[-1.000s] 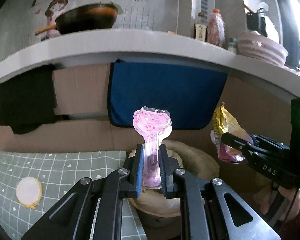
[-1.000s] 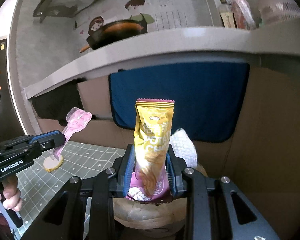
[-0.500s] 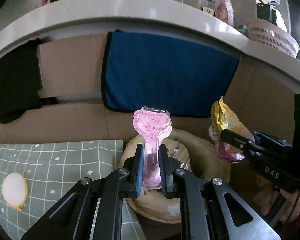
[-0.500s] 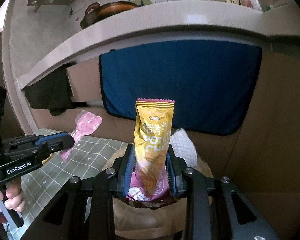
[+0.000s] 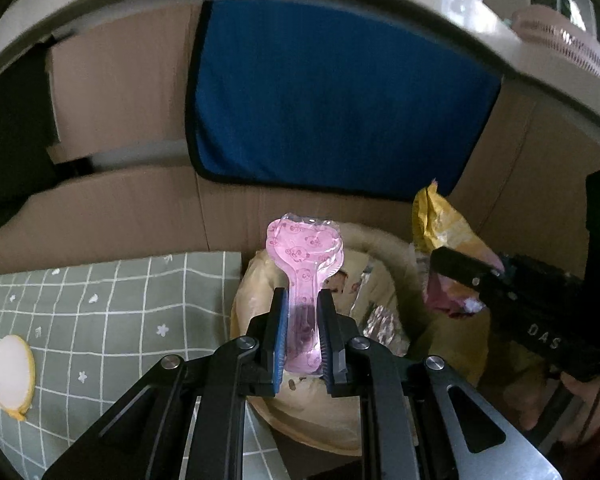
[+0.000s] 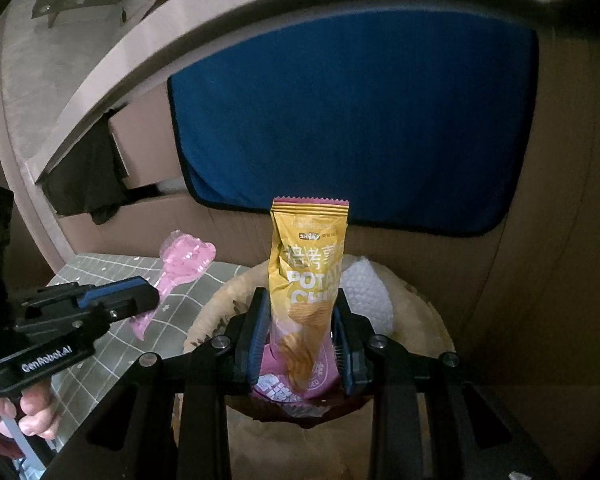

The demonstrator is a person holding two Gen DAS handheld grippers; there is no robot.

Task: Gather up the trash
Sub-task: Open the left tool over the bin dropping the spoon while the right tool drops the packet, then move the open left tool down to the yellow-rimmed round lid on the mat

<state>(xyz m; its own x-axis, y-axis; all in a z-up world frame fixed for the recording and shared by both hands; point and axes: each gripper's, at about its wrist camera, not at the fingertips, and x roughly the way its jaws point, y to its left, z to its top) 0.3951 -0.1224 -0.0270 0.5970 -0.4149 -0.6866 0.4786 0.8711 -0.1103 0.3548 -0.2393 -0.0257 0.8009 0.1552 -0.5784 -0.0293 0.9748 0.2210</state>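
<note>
My left gripper [image 5: 303,334] is shut on a pink spoon-shaped plastic wrapper [image 5: 306,258], held upright over the open brown paper bag [image 5: 380,242]. My right gripper [image 6: 300,336] is shut on a yellow potato chip packet [image 6: 306,264], also upright above the bag's mouth [image 6: 420,304]. In the left wrist view the chip packet [image 5: 440,224] and right gripper [image 5: 496,292] hang at the right of the bag. In the right wrist view the pink wrapper [image 6: 182,264] and left gripper [image 6: 100,306] are at the left. Foil scraps [image 5: 380,316] and a white wad [image 6: 366,292] lie inside the bag.
A green checked mat [image 5: 100,312] with a round white and yellow piece [image 5: 10,376] lies left of the bag. A blue cloth [image 5: 332,96] hangs on the cardboard wall [image 5: 120,216] behind, under a pale counter edge [image 6: 180,48]. A hand [image 6: 32,412] grips the left handle.
Both grippers have come down and nearer to the bag with their items still held. The counter and shelf items slid up out of view; the bag's opening now fills more of both views.
</note>
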